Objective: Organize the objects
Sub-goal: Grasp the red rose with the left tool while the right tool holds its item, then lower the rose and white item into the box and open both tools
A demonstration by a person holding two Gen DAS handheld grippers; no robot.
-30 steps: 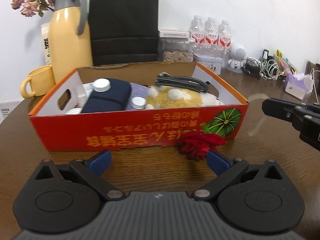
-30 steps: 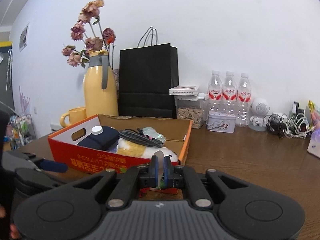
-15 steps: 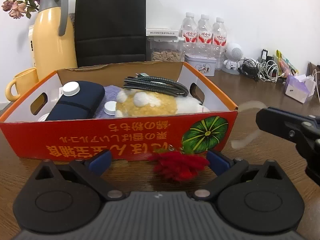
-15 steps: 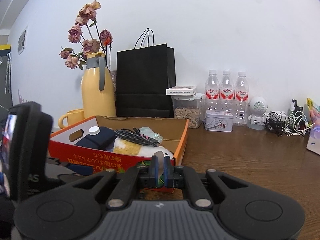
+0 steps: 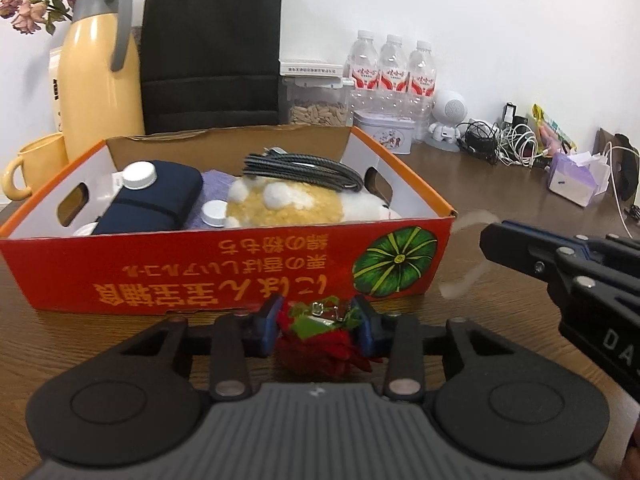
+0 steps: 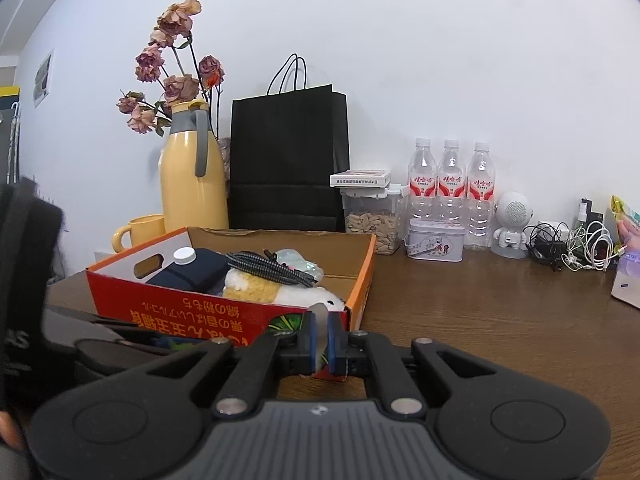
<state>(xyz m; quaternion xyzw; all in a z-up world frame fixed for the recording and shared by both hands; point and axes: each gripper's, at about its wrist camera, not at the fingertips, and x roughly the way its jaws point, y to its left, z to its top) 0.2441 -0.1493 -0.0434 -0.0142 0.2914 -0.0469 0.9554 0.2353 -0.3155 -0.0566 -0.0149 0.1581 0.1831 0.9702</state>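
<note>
- Inside the orange box (image 5: 224,264), a navy pouch (image 5: 160,200), plush toy (image 5: 288,204) and coiled cable (image 5: 300,168) already lay packed.
- Just before the box's front wall, the left gripper (image 5: 318,330) had just been closing; its pads pressed a red rose (image 5: 324,346), not yet boxed.
- Right of the box, the right gripper (image 6: 319,338) was clamped on a thin translucent strip (image 6: 320,316), likewise unboxed.
</note>
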